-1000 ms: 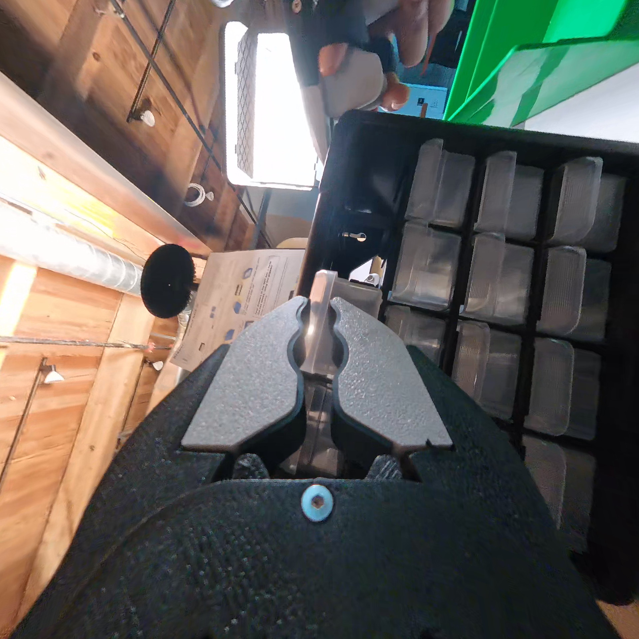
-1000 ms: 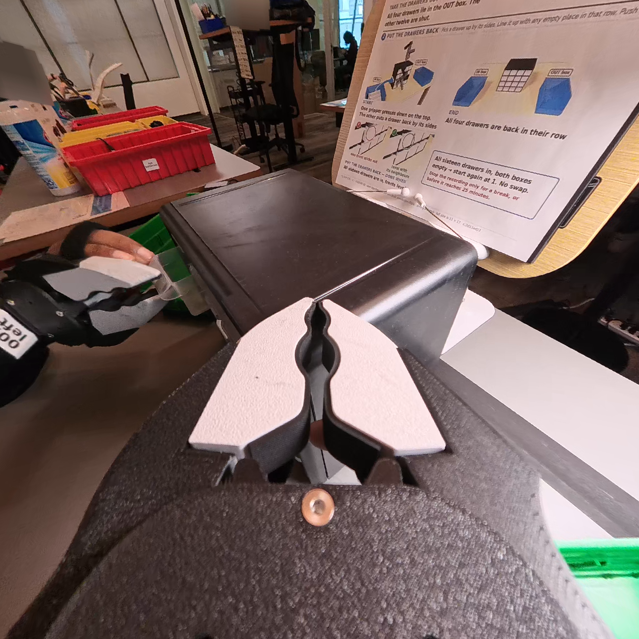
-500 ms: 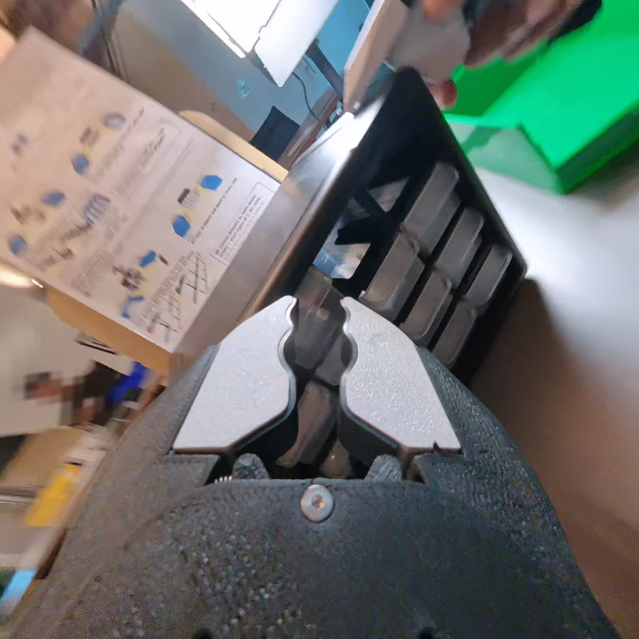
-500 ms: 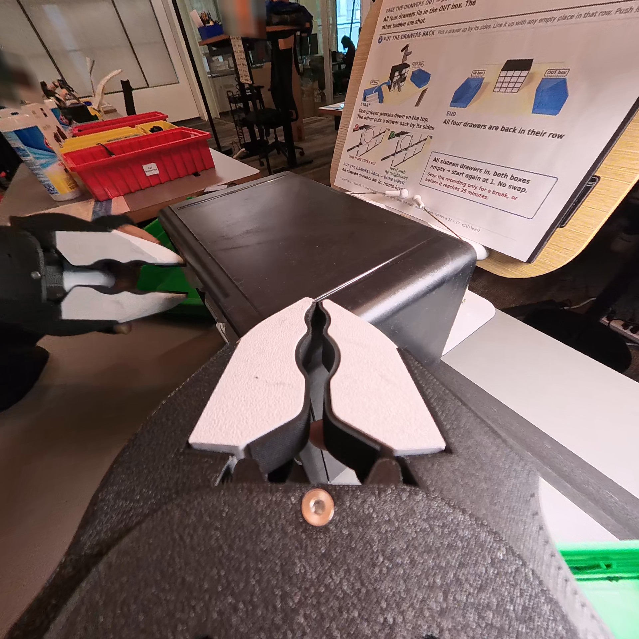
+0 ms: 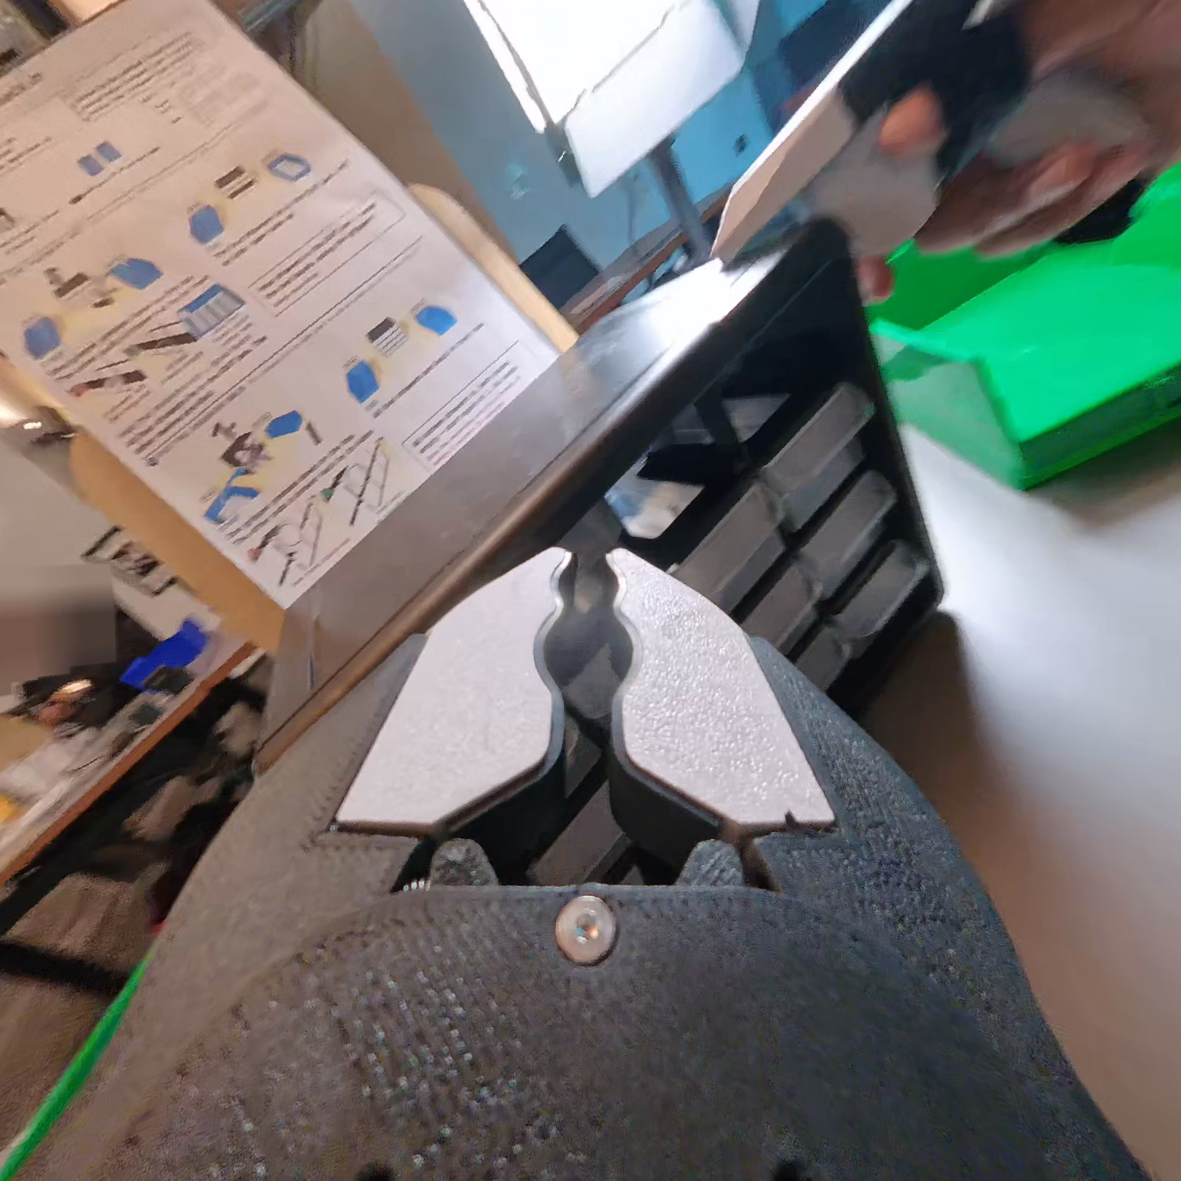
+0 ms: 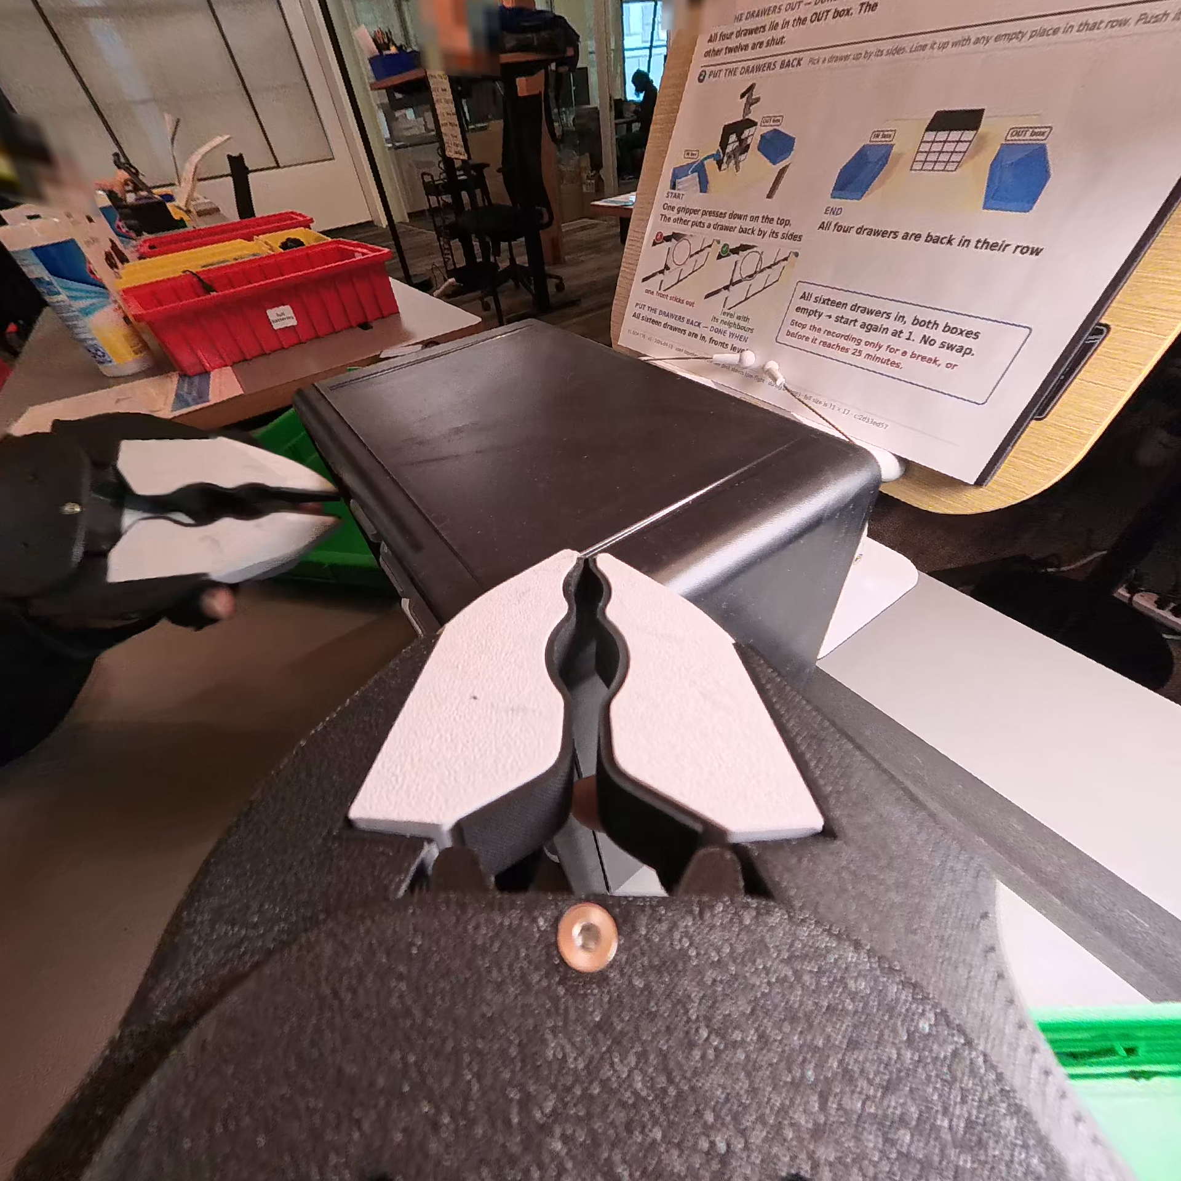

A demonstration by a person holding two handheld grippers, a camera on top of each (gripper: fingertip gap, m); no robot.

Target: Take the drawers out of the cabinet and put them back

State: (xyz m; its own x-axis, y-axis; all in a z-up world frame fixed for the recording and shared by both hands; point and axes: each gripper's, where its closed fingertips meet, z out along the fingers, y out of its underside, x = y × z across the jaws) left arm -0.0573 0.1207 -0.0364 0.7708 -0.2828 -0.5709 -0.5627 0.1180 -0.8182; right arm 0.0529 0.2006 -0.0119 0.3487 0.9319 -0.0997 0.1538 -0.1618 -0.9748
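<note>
**Both grippers at the cabinet, tan table in an open workshop**

I see a tan tabletop (image 5: 1054, 703) under the black cabinet (image 6: 575, 447), with a green bin (image 5: 1035, 358) beside it on one side and another green bin (image 6: 1125, 1054) at the lower right edge of my right wrist view. Behind the cabinet leans an instruction poster (image 6: 895, 223) on a wooden board. Farther back, a second table carries red trays (image 6: 255, 307) and a wipes canister (image 6: 70, 287); office chairs and glass partitions fill the room beyond.

My right gripper (image 6: 585, 562) is clenched, its tips together and resting on the cabinet's top near the right rear edge, holding nothing.

My left gripper (image 5: 591, 562) sits at the cabinet's front upper edge, jaws nearly together around a small clear piece; motion blur keeps me from telling whether it is truly gripped. The translucent drawers (image 5: 824, 511) fill most slots of the cabinet face, while slots in the top row look open.
</note>
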